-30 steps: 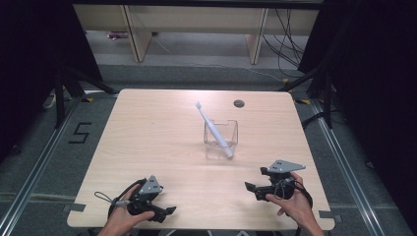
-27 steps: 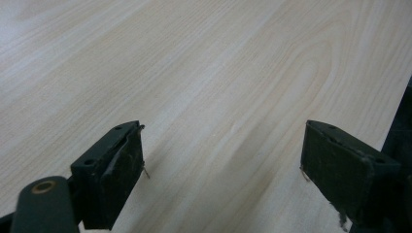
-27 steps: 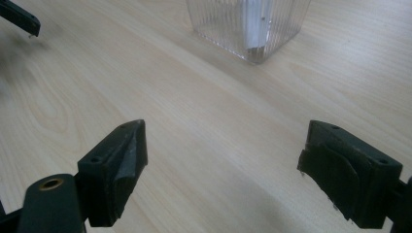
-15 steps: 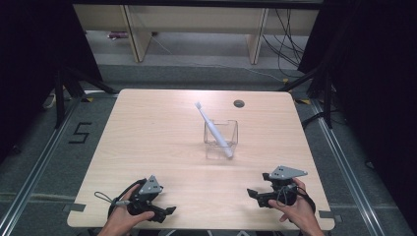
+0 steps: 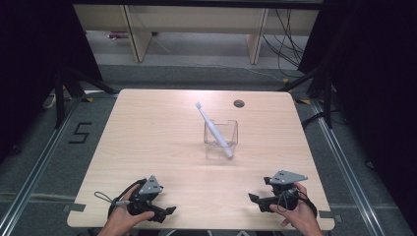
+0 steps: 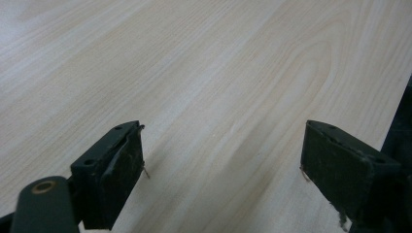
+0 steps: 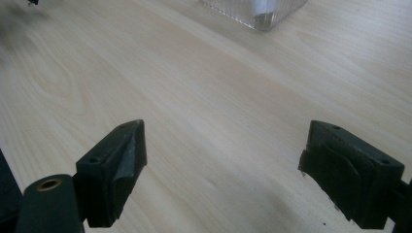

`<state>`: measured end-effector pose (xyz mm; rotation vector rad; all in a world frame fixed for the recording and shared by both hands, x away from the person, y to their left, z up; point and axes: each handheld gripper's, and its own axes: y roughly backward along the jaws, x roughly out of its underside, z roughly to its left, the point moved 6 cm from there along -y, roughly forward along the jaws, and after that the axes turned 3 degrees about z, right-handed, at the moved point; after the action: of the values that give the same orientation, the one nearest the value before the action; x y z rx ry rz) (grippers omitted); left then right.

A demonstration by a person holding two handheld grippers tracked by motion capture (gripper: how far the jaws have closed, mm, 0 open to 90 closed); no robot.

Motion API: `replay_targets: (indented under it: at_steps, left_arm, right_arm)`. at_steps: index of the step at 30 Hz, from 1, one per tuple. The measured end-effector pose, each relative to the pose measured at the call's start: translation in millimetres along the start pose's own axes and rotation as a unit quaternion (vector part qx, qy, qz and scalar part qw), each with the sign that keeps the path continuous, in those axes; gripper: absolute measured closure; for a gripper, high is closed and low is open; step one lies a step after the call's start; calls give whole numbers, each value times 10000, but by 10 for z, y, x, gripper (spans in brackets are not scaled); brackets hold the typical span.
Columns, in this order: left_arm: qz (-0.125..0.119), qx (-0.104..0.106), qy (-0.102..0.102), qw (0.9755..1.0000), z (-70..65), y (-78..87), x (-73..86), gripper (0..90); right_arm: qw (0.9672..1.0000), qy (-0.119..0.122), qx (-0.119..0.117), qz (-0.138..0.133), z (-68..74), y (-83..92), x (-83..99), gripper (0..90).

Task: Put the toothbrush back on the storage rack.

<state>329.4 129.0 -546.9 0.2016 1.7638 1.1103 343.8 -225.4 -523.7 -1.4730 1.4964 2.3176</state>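
Observation:
A white electric toothbrush (image 5: 212, 130) leans in a clear square holder (image 5: 221, 139) near the middle of the wooden table (image 5: 162, 137), brush head up and to the left. The holder's base (image 7: 255, 12) shows at the top of the right gripper view. My left gripper (image 5: 167, 211) rests at the table's near left edge, held by a hand, and is open with nothing between its jaws. My right gripper (image 5: 254, 199) sits at the near right edge, also held by a hand, open and empty. Both gripper views look along bare tabletop.
A small dark round hole (image 5: 239, 103) lies in the table near its far right. Wooden shelving (image 5: 196, 29) and cables stand on the floor beyond the table. Dark curtains flank both sides.
The right gripper has drawn back toward the table's near edge and settled lower. The left gripper, toothbrush and holder have stayed put.

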Motion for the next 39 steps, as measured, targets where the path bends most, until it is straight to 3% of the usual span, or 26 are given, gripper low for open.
replay_targets:
  at_steps: [1, 2, 4, 5, 7, 9, 13, 14, 17, 20, 22, 24, 25, 27, 29, 30, 31, 35, 38, 39]
  left_arm:
    - [-2, 0, -1, 10000, 1, 0, 0, 149]
    - [6, -4, 2, 10000, 0, 2, 0, 149]
    - [5, -5, 4, 10000, 0, 3, 0, 149]
    - [-7, -40, -2, 10000, 6, 1, -2, 149]
    - [-10, -36, -11, 10000, 8, 1, -2, 149]
    - [-8, -32, -12, 10000, 6, 1, -2, 149]
    - [-16, -31, -18, 10000, 4, 3, -4, 149]
    - [-26, -22, 5, 10000, 0, 2, -4, 149]
    - [-11, -28, -19, 10000, 3, 3, -3, 149]
    - [-10, -42, -14, 10000, 3, 4, -3, 149]
    - [-52, 2, 56, 10000, -13, -1, -7, 149]
    - [-7, -42, -16, 10000, 2, 5, -3, 149]
    - [-70, 20, 88, 9999, -23, -2, -8, 149]
    - [-73, 23, 86, 9999, -23, -2, -8, 149]
    - [-72, 24, 88, 9999, -22, -2, -8, 149]
    - [-70, 26, 85, 9999, -22, -2, -8, 149]
    - [-65, 27, 80, 9999, -22, -2, -7, 149]
    - [-16, -21, 3, 10000, -5, 4, -3, 149]
    - [-73, 35, 94, 9999, -24, -2, -8, 149]
    - [-70, 35, 85, 9999, -23, -2, -8, 149]
  right_arm:
    - [9998, -194, 17, 52, 31, 8, 18, 160]
    - [10000, -7, 15, 51, 4, 3, 18, 160]
    - [9998, 112, 114, 90, -11, 11, 33, 161]
    - [9999, -36, 57, 149, 14, 13, 48, 160]
    - [9999, 77, 11, 96, -8, -3, 58, 160]
    - [9998, -44, 46, 181, -6, 21, 81, 160]
    - [9998, 84, 62, 180, -20, 33, 107, 160]
    - [9997, -24, 43, 232, -8, 41, 124, 160]
    - [9997, 74, 34, 226, -18, 37, 153, 160]
    - [9996, -17, 51, 264, -14, 50, 182, 161]
    - [9997, 56, 80, 221, -23, 55, 187, 160]
    - [9997, -8, 24, 253, -9, 58, 203, 160]
    - [9996, -64, 62, 281, -3, 62, 214, 160]
    - [9995, -58, 86, 287, 2, 61, 230, 160]
    - [9996, 4, 13, 275, 5, 44, 239, 160]
    - [9994, -89, 43, 325, 17, 52, 251, 160]
    - [9994, -37, -124, 333, 18, 36, 253, 161]
    - [9994, -107, 36, 341, 36, 35, 254, 161]
    - [9996, 27, -22, 280, 24, 26, 239, 160]
    - [9996, 80, 72, 278, 8, 24, 241, 160]
